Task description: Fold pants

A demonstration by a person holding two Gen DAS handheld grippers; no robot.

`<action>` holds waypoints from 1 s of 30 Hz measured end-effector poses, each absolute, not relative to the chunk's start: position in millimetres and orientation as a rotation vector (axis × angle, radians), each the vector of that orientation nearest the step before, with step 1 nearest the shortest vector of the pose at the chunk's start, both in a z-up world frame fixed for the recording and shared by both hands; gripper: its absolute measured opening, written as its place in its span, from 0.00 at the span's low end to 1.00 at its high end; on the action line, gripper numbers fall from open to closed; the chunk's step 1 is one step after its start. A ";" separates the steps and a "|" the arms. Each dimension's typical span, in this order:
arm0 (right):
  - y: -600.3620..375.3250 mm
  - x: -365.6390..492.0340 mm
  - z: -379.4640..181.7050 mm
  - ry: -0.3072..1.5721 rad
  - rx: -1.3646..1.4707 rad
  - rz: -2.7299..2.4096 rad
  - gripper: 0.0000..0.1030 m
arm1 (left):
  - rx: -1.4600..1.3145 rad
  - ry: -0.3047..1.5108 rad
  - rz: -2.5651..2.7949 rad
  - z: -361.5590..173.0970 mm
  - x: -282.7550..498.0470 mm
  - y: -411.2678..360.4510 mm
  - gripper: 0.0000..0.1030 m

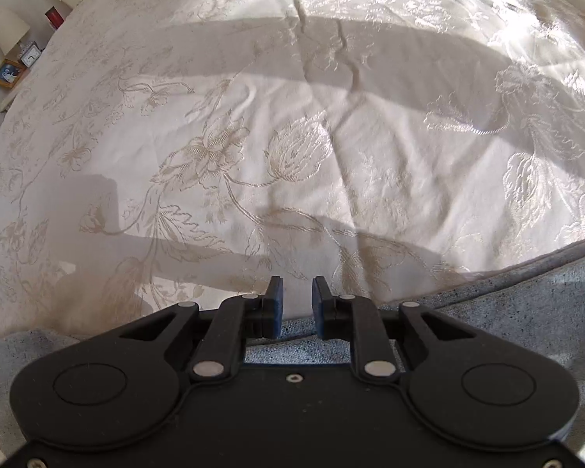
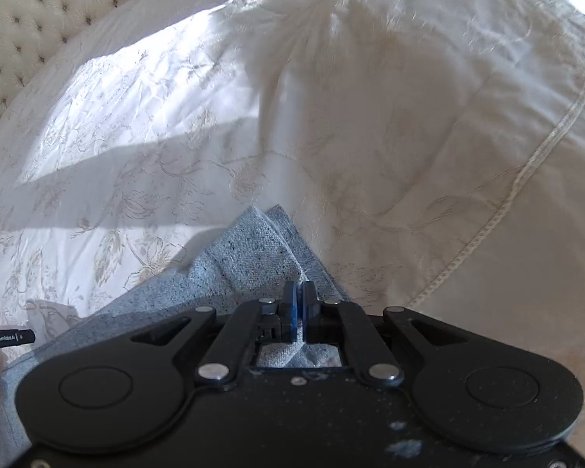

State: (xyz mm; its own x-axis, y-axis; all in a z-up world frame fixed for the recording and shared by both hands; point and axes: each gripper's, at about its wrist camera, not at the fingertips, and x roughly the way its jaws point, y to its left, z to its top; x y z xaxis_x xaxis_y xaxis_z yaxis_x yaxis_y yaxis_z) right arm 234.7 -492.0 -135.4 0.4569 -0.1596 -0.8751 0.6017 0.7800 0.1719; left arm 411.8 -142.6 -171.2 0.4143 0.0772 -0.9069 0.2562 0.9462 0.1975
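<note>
The pants (image 1: 518, 304) are light blue-grey speckled fabric lying on a white bedspread (image 1: 292, 136) with gold flower embroidery. In the left wrist view my left gripper (image 1: 297, 292) is open, its blue pads a small gap apart, just above the pants' upper edge and holding nothing. In the right wrist view the pants (image 2: 245, 253) show a pointed corner on the bedspread (image 2: 370, 117). My right gripper (image 2: 299, 292) is shut on a fold of the pants, with cloth bunched between the pads.
A bedside table with a lamp (image 1: 9, 31), a clock and a picture frame stands at the far left. A tufted headboard (image 2: 39, 11) rises at the upper left. The other gripper's tip (image 2: 7, 338) and part of a hand show at the left edge.
</note>
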 end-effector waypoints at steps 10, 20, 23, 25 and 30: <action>-526.3 238.6 -158.8 1.028 0.558 -0.502 0.26 | 0.278 1.151 -0.128 -155.1 396.7 -128.0 0.27; -531.6 296.3 -173.0 1.035 0.593 -0.297 0.37 | 0.273 1.181 -0.091 -153.5 373.8 -97.5 0.27; -529.6 300.3 -179.3 1.072 0.639 -0.231 0.34 | 0.262 1.202 -0.071 -155.9 367.8 -85.7 0.27; -525.5 304.9 -182.0 1.082 0.639 -0.202 0.11 | 0.246 1.212 -0.052 -156.9 364.0 -77.2 0.27; -519.1 316.3 -167.8 0.986 0.572 -0.255 0.04 | 0.228 1.212 -0.022 -156.1 357.7 -61.6 0.27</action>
